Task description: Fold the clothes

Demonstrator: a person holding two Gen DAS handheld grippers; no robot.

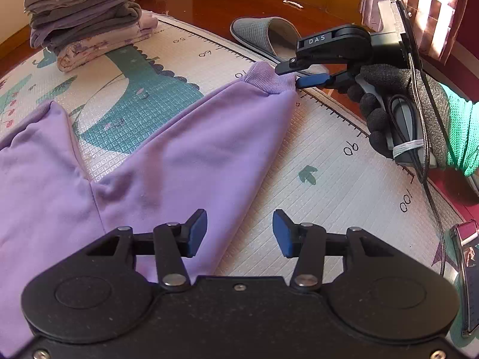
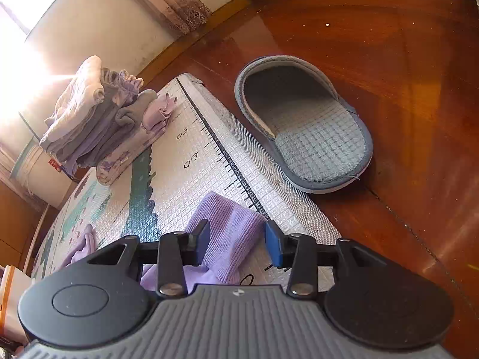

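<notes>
lilac trousers [image 1: 179, 149] leg running lengthwise toward mat [image 1: 329, 155] ruler edge, ribbed cuff [image 2: 230, 239] between spread right gripper [image 2: 238, 243] fingers; left gripper [image 1: 239, 232] spread, farther off.

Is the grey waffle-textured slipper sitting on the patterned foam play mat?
No, the grey waffle-textured slipper rests on the glossy brown wooden floor, just beyond the ruler-marked edge of the patterned foam play mat.

Left gripper [image 1: 239, 233] hovering low, jaws spread wide — gripping nothing. Right gripper [image 2: 238, 240] also gaping, fingers tilting downward, being held by a gloved hand [image 1: 386, 110] — green sleeve showing.
</notes>
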